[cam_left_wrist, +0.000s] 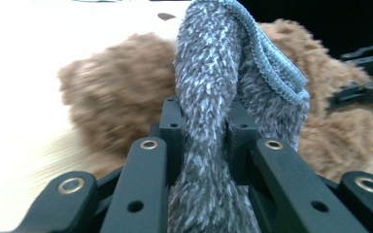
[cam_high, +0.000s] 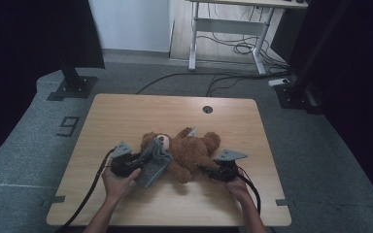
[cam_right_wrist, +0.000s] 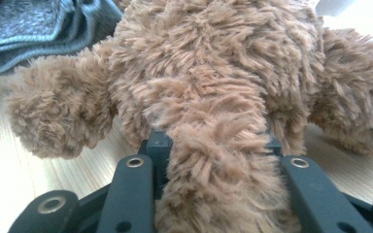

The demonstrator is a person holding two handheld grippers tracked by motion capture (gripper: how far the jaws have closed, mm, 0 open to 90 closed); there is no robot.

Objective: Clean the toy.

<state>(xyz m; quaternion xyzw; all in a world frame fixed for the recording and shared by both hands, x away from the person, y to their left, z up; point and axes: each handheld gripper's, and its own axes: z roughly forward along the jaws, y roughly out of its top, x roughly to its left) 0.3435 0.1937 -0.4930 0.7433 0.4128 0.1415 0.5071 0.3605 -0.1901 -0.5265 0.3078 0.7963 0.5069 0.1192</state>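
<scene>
The left gripper (cam_high: 135,162) clamps a grey knitted garment (cam_left_wrist: 213,121) beside the teddy bear's head. The right gripper (cam_high: 212,171) pinches a limb of the teddy bear (cam_high: 187,150), lying mid-table. Fabric and fur hide the fingertips.

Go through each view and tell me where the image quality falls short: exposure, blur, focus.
High view: dim, dark at both sides. Left gripper view: the table is blown out to white, the teddy bear soft and blurred, the grey knitted cloth sharper. Right gripper view: evenly lit, bear fur crisp.
</scene>
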